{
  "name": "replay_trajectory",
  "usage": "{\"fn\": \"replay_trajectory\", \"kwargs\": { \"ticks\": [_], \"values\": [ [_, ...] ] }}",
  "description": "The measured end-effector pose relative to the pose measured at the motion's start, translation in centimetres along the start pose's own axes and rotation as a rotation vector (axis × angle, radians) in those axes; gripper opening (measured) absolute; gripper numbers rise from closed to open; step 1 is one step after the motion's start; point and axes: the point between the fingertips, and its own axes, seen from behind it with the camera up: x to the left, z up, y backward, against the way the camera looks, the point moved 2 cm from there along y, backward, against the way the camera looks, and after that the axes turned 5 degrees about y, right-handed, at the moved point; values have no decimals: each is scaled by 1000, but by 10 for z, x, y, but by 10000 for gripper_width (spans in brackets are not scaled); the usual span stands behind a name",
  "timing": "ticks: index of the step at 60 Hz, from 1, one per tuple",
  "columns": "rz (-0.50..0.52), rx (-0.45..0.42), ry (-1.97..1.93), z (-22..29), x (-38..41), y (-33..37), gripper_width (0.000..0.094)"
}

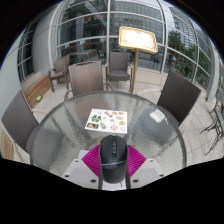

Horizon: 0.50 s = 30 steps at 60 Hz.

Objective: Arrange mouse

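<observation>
**Mouse held between the pads above a round glass tabletop**

The hand-held gripper point(112, 170) is closed on a black computer mouse point(112, 160), its two magenta pads point(93, 164) pressing the mouse's left and right sides. The mouse points forward, away from the camera, with its scroll wheel visible along the centre line. It sits at the near edge of the round glass tabletop point(150, 135); whether it rests on the glass or is raised just above it cannot be told. Just beyond the mouse a printed card with coloured pictures point(107, 121) lies flat on the glass. Dark wicker chairs point(86, 76) ring the tabletop, and beyond them a yellow sign on a post point(137, 40) stands before a glass-fronted building point(105, 25).
</observation>
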Motion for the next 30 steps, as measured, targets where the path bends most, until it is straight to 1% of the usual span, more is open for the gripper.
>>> {"fn": "replay_trajectory", "kwargs": {
  "ticks": [4, 7, 13, 18, 20, 23, 25, 26, 27, 28, 30],
  "values": [
    [13, 91, 6, -44, 11, -32, 308],
    [21, 134, 7, -77, 22, -50, 310],
    [17, 211, 17, -121, 29, -75, 309],
    [14, 238, -5, -140, 31, -84, 311],
    [5, 205, -4, -137, 30, -87, 312],
    [0, 204, 6, -136, 29, -86, 313],
    [-1, 212, -2, -139, 31, -86, 329],
    [-2, 202, -8, -138, 31, -87, 334],
    [-4, 206, -12, -138, 30, -86, 366],
    [-4, 205, -14, -138, 30, -86, 366],
    [-7, 199, -13, -137, 30, -86, 397]
  ]
}}
